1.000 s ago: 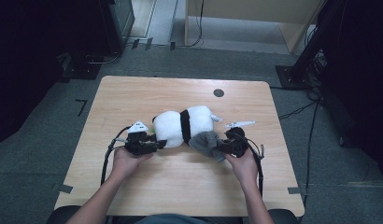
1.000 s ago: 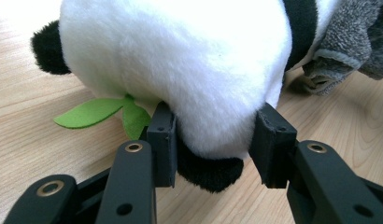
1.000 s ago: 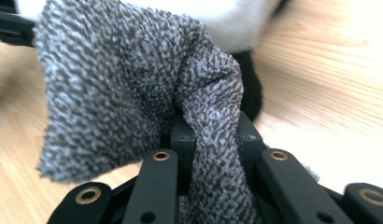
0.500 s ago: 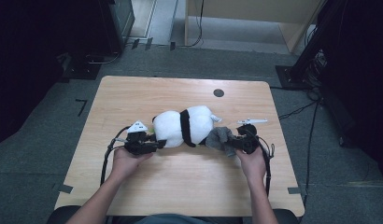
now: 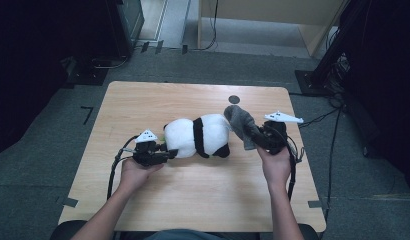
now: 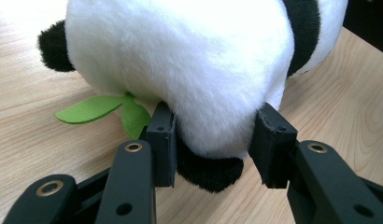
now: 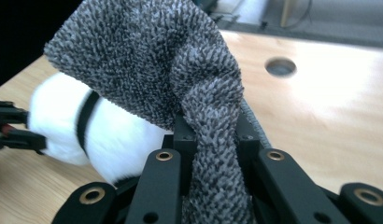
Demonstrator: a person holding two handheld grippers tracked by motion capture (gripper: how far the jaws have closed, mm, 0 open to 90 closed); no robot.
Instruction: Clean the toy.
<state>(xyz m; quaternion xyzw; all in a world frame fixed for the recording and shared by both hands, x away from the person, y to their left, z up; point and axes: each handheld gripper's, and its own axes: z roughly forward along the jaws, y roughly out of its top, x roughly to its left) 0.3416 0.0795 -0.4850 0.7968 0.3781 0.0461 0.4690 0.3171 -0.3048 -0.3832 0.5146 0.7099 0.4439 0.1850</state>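
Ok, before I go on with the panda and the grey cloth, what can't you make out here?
- Panda's face: in the high view the plush panda is too small; in the left gripper view its white body runs off the top edge.
- Right gripper's pads: covered by the grey cloth.
- Cloth's lower end: cut off by the bottom edge.

We see glare whitening the panda beyond the left gripper; surroundings stay dim, perhaps slightly blurred.
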